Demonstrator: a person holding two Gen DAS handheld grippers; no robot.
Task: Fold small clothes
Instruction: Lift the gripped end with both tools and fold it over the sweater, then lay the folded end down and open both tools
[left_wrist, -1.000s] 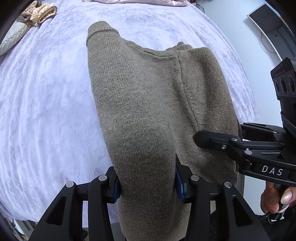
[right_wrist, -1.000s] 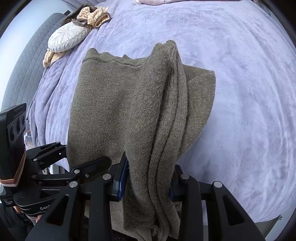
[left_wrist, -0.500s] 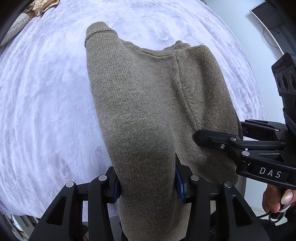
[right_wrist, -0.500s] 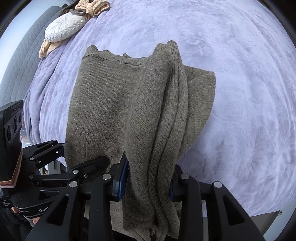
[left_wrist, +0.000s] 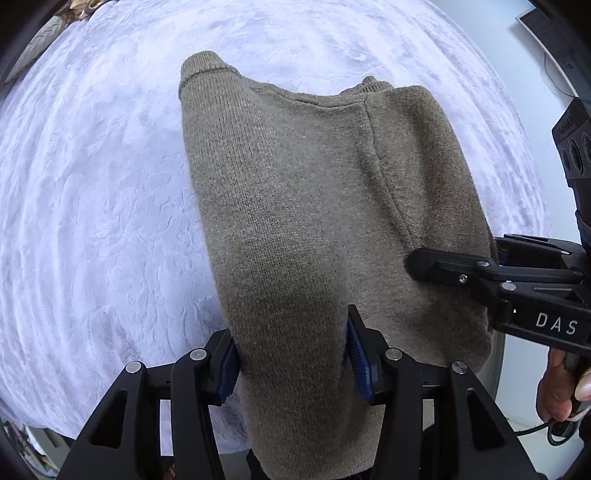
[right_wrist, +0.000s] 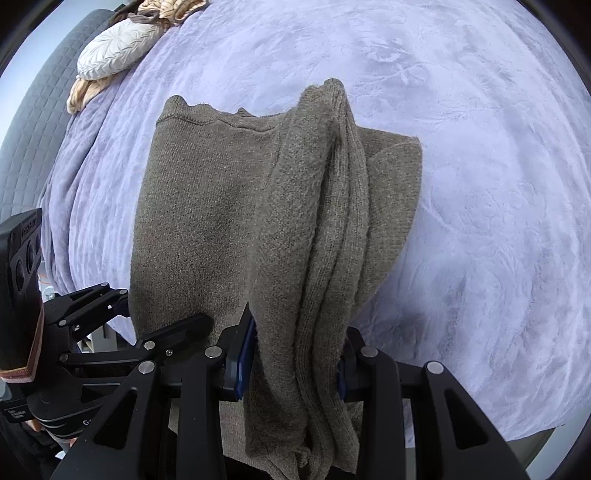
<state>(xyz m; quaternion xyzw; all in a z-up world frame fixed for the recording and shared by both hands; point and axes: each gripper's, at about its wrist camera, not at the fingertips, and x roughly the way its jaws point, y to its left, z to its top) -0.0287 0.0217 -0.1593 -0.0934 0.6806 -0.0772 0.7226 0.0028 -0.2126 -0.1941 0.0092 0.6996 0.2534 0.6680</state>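
Note:
An olive-brown knitted sweater (left_wrist: 314, 206) hangs in folded layers over a lilac bedspread (left_wrist: 92, 203). My left gripper (left_wrist: 293, 354) is shut on its near edge, with cloth bunched between the blue pads. My right gripper (right_wrist: 295, 354) is shut on the other corner of the same edge; several folded layers (right_wrist: 332, 221) hang from it. Each gripper shows in the other's view: the right one (left_wrist: 517, 284) at the right, the left one (right_wrist: 110, 332) at the lower left. The sweater's far end reaches the bed.
A white ribbed pillow (right_wrist: 114, 55) and beige cloth (right_wrist: 170, 7) lie at the bed's far left by a grey quilted headboard (right_wrist: 33, 99). A white wall with a dark screen (left_wrist: 554, 44) is to the right. The bed's near edge (right_wrist: 535, 432) runs below the grippers.
Both grippers have lifted the sweater and drawn it back a little; the pillow and cloth have slid toward the upper frame edge. Both grips are unchanged.

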